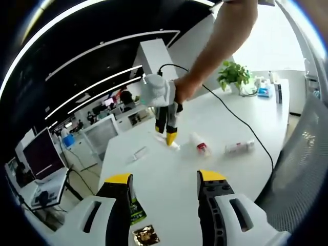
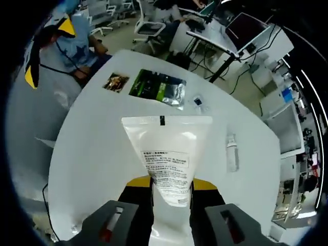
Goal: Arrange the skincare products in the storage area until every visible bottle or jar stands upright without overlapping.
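1. Saw the right claw (image 2: 171, 190) pinching a white tube (image 2: 166, 156) near its cap end, the flat crimped end pointing away from the camera over the white worktop (image 2: 92, 154).
2. Found the same right claw (image 1: 169, 134) in the left gripper view, hanging from a person's arm (image 1: 225, 41) with its yellow tips down close to the worktop (image 1: 169, 189); could barely make out the tube between them there.
3. Noted the left claw (image 1: 165, 180) spread wide and holding nothing, hovering above the near part of the worktop.
4. Counted two more products lying on their sides: a small tube with a red end (image 1: 200, 145) just beside the right claw, and a white bottle (image 1: 239, 147) a little further along.
5. Spotted a slim clear vial (image 2: 232, 152) flat on the worktop beside the held tube, plus a green sachet (image 2: 157, 87) and a small brown packet (image 2: 116, 82) beyond it.
6. Judged the step in hand to be standing the white tube on its cap; most of the task apparently not yet done.
7. Advised, for a clean placement: keep the grip low near the cap, bring the tube fully vertical before contact, choose a bare patch apart from the red-ended tube and the vial, press the cap flat, then ease the jaws apart slowly and watch for any lean.
8. Suggested readying the free left claw beside the tube as a steadying stop, given the soft, top-heavy body.
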Tool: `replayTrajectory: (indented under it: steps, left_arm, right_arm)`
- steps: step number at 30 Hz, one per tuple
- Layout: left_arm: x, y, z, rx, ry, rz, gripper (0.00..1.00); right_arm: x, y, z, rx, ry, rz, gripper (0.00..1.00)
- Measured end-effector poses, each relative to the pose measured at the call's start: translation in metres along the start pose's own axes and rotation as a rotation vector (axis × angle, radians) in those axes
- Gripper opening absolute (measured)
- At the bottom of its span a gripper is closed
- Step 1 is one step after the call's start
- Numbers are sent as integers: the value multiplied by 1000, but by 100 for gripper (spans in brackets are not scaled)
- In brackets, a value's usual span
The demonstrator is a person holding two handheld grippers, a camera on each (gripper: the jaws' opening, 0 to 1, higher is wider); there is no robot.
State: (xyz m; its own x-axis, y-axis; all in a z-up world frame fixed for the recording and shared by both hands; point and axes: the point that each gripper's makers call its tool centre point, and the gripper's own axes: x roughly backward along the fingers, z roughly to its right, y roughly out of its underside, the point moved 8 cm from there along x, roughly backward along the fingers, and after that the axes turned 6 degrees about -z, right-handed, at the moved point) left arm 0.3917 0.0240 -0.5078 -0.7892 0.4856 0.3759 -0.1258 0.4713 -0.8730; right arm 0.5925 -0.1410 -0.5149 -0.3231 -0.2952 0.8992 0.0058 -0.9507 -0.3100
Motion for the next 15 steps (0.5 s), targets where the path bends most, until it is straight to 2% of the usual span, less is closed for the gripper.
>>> replayTrajectory:
  steps: [5,8,15]
  left_arm:
    - [0,0,2,15,21,8,48]
    - [0,0,2,24,26,11,48]
    - [0,-1,4,39,52,15,48]
  right_arm:
    - [24,-10,-8,-113,41,104,19]
    - [42,-16,-21,-232,61,185,19]
    - [72,-22,-57,-433,76,348,19]
